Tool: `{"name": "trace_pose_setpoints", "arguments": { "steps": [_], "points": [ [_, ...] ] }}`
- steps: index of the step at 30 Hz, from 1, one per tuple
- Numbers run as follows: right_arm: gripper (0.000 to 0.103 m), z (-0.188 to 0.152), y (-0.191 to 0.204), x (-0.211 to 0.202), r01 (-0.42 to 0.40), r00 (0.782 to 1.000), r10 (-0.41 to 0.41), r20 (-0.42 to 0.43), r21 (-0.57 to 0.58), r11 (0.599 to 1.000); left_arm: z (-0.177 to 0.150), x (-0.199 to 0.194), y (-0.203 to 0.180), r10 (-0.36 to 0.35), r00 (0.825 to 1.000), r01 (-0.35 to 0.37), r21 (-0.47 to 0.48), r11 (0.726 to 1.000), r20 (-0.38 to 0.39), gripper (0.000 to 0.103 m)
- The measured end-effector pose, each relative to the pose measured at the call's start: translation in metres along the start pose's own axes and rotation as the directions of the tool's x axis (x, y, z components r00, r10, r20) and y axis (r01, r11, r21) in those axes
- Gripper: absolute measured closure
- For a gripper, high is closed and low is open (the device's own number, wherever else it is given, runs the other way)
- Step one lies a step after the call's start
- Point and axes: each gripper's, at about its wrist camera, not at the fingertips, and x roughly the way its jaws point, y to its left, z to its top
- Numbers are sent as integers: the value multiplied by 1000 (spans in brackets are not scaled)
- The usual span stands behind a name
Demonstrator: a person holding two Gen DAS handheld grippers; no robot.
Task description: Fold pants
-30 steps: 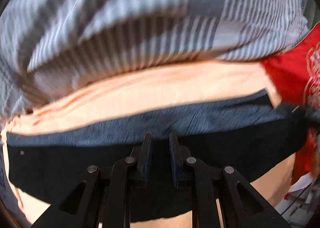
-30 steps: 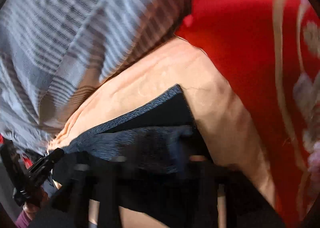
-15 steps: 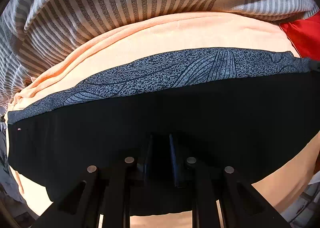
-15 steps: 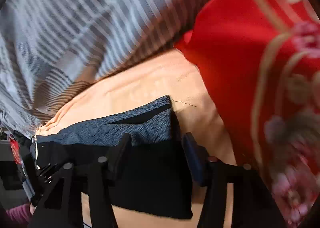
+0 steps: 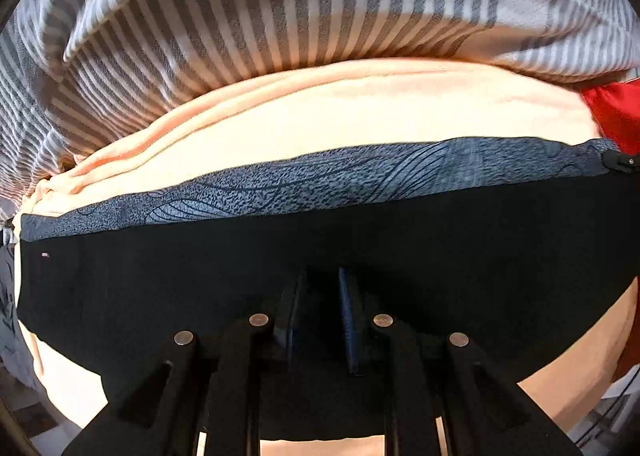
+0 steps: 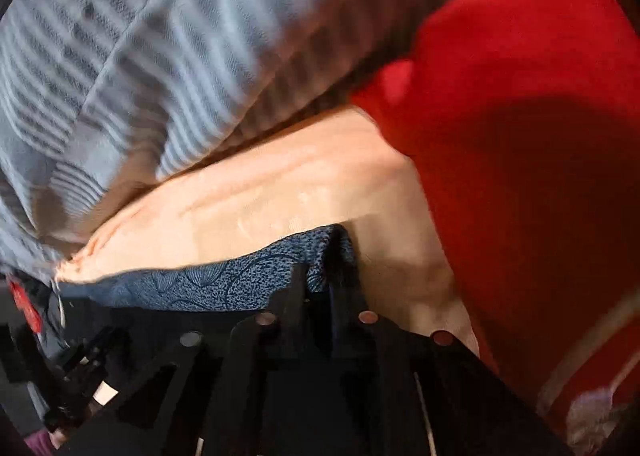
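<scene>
- Left tool (image 5: 320, 292): I see the fingers nearly together with black cloth between them; I judge it is pinching the near edge of the pants (image 5: 320, 240).
- Pants: they lie flat on the peach sheet (image 5: 360, 116), long axis running left to right across my left view, the patterned grey-blue band (image 5: 320, 184) on the far side.
- Right tool (image 6: 318, 284): the fingers are narrowly spaced at the band's right corner; I judge it is gripping there, though blur limits certainty.
- Next move: each tool is at its own end, so a lift-and-carry toward the band suits both.
- Surroundings: striped bedding (image 5: 280, 8) behind, red fabric (image 6: 520, 116) to the right.
</scene>
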Motion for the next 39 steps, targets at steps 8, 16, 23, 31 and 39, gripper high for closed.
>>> {"name": "trace_pose_setpoints", "arguments": {
  "steps": [8, 16, 23, 31, 39],
  "points": [
    [66, -50, 17, -62, 59, 981, -47, 188, -57, 997, 5, 9, -23, 2, 1000, -4, 79, 997, 22, 84],
    [64, -93, 37, -11, 133, 989, -126, 80, -83, 988, -6, 3, 20, -114, 992, 109, 84, 990, 49, 84],
    [53, -134, 100, -31, 108, 990, -93, 106, -145, 984, -29, -34, 142, -131, 985, 138, -60, 989, 112, 84],
    [46, -186, 241, 12, -7, 999, 17, 37, -239, 971, -50, -59, 352, 14, 977, 38, -239, 970, 214, 23],
    [46, -229, 343, 74, -83, 996, 70, -56, -284, 955, -38, -3, 519, -8, 987, 74, -411, 909, 162, 23]
  ]
}}
